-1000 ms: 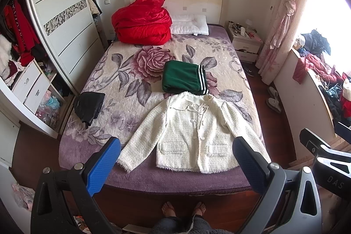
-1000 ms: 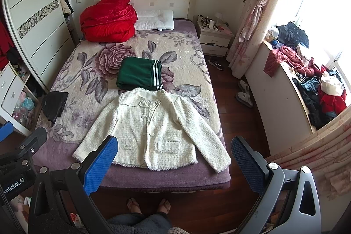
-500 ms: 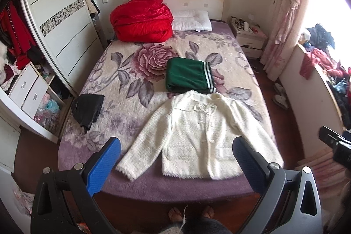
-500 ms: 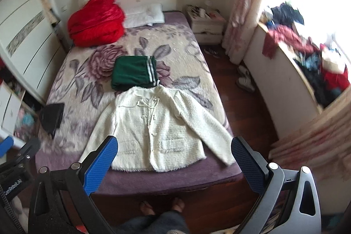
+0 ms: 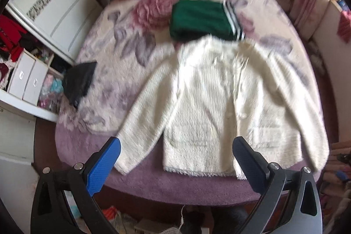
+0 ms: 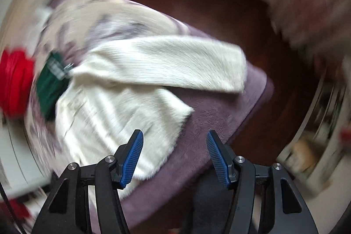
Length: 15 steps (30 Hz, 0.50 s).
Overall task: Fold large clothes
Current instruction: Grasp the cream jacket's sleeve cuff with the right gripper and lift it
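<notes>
On the bed (image 5: 153,185): one white jacket (image 5: 219,98), one green garment (image 5: 197,19), left gripper (image 5: 175,159) open, right gripper (image 6: 174,157) closing, empty.

Bed (image 5: 197,190), white jacket (image 5: 219,102), green garment (image 5: 197,19)

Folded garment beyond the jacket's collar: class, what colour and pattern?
Dark green folded garment with white stripes; left wrist view.
</notes>
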### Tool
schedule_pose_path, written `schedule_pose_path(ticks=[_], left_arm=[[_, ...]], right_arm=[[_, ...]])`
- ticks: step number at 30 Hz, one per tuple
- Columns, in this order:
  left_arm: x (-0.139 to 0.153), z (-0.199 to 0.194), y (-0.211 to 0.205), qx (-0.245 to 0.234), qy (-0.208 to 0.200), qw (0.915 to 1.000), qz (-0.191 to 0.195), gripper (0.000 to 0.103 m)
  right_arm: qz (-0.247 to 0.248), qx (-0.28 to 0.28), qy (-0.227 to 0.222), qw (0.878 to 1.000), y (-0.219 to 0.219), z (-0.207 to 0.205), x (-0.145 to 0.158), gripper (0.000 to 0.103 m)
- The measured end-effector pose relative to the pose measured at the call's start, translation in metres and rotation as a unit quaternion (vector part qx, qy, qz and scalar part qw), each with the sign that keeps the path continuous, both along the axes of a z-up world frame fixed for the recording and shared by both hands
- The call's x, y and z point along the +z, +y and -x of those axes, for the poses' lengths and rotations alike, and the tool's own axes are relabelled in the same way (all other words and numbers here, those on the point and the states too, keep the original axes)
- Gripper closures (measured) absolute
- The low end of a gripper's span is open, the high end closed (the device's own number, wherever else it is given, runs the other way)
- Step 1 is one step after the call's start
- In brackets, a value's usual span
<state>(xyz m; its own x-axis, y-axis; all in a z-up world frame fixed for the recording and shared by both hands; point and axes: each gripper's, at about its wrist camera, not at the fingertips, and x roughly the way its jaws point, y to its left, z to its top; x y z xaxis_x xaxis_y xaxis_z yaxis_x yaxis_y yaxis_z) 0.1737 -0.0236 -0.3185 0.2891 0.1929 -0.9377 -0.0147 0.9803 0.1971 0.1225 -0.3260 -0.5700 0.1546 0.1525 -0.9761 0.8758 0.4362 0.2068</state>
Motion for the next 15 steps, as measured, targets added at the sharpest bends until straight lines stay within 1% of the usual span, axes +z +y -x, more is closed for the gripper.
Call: schedule_pose_path(ticks=[1, 2, 3, 4, 5, 6, 8, 9, 10, 11, 14, 15], left_arm=[[-0.015, -0.007, -0.003, 0.005, 0.016, 0.9999, -0.001, 0.000], [-0.030, -0.012, -0.006, 0.009, 0.031, 0.9995, -0.001, 0.000], [-0.039, -0.016, -0.010, 0.012, 0.040, 0.9991, -0.001, 0.000], [-0.052, -0.020, -0.014, 0.014, 0.048, 0.9987, -0.004, 0.000], [-0.065, -0.025, -0.017, 0.016, 0.057, 0.9982, -0.010, 0.000], [-0.076, -0.031, -0.021, 0.016, 0.063, 0.9978, -0.013, 0.000], [-0.100, -0.042, -0.028, 0.018, 0.074, 0.9969, -0.021, 0.000], [-0.111, -0.049, -0.030, 0.019, 0.080, 0.9964, -0.023, 0.000], [-0.125, -0.057, -0.032, 0.021, 0.087, 0.9957, -0.024, 0.000], [-0.134, -0.061, -0.033, 0.022, 0.092, 0.9952, -0.026, 0.000], [-0.163, -0.078, -0.040, 0.018, 0.098, 0.9948, -0.018, 0.000], [-0.168, -0.081, -0.043, 0.014, 0.099, 0.9948, -0.019, 0.000]], right_arm=[[-0.022, -0.026, -0.005, 0.999, -0.013, 0.005, -0.030, 0.038], [-0.050, -0.056, -0.008, 0.997, -0.028, 0.013, -0.066, 0.037], [-0.065, -0.082, -0.008, 0.995, -0.036, 0.020, -0.087, 0.037], [-0.083, -0.113, -0.011, 0.990, -0.045, 0.029, -0.116, 0.036], [-0.102, -0.136, -0.014, 0.985, -0.050, 0.036, -0.136, 0.034], [-0.122, -0.174, -0.017, 0.977, -0.056, 0.047, -0.160, 0.034], [-0.139, -0.233, -0.033, 0.962, -0.062, 0.064, -0.194, 0.034], [-0.141, -0.260, -0.051, 0.954, -0.067, 0.070, -0.208, 0.034], [-0.134, -0.281, -0.074, 0.947, -0.072, 0.074, -0.220, 0.034], [-0.122, -0.297, -0.098, 0.942, -0.077, 0.076, -0.228, 0.034], [-0.076, -0.330, -0.159, 0.927, -0.088, 0.076, -0.234, 0.033], [-0.076, -0.342, -0.190, 0.917, -0.090, 0.074, -0.240, 0.033]])
